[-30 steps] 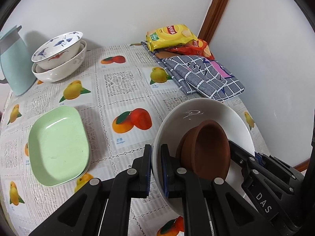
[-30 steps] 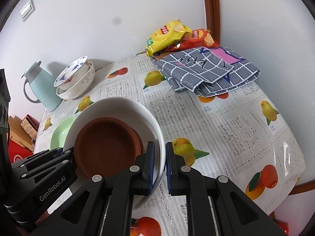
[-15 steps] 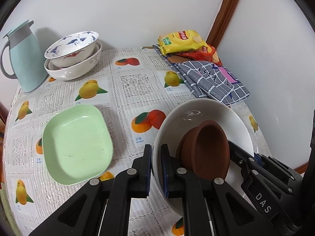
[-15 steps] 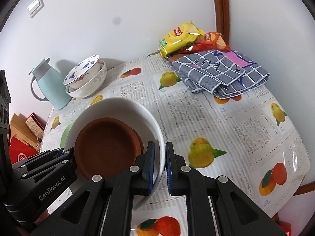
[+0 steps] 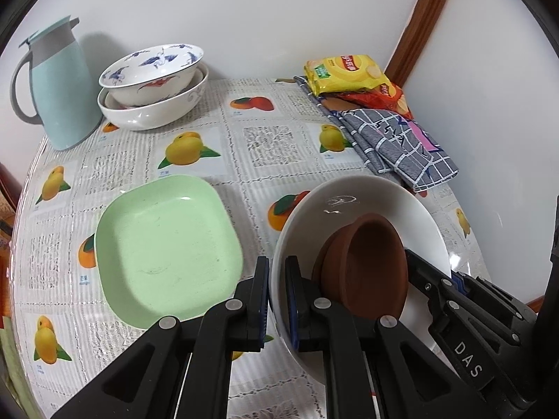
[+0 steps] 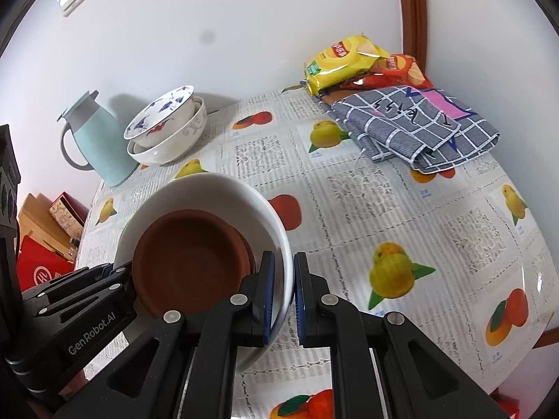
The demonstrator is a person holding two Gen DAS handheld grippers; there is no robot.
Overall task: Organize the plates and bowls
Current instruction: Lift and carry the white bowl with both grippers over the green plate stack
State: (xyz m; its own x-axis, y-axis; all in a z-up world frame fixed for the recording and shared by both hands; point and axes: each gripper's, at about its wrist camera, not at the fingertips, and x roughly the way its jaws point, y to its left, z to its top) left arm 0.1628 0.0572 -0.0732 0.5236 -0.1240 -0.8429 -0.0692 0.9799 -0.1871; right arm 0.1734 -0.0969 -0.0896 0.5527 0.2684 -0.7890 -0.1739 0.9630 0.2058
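A large white bowl [image 5: 367,206] with brown dishes [image 5: 367,262] stacked inside hangs above the fruit-print table [image 5: 272,139]. My left gripper [image 5: 277,279] is shut on its left rim, and my right gripper [image 6: 283,279] is shut on the opposite rim of the same white bowl [image 6: 223,192]; the brown dishes [image 6: 188,258] lie tilted inside. Each gripper shows in the other's view at the far rim. A green square plate [image 5: 164,248] lies on the table just left of the bowl. Two patterned bowls [image 5: 153,87] are nested at the back left.
A light blue jug [image 5: 59,90] stands by the wall beside the patterned bowls. Snack bags [image 5: 349,73] and a folded grey checked cloth [image 5: 394,139] lie at the back right corner. Boxes [image 6: 45,241] sit on the floor left of the table.
Both grippers have carried the white bowl leftward across the table. The green plate, jug and patterned bowls now sit further right in the left wrist view.
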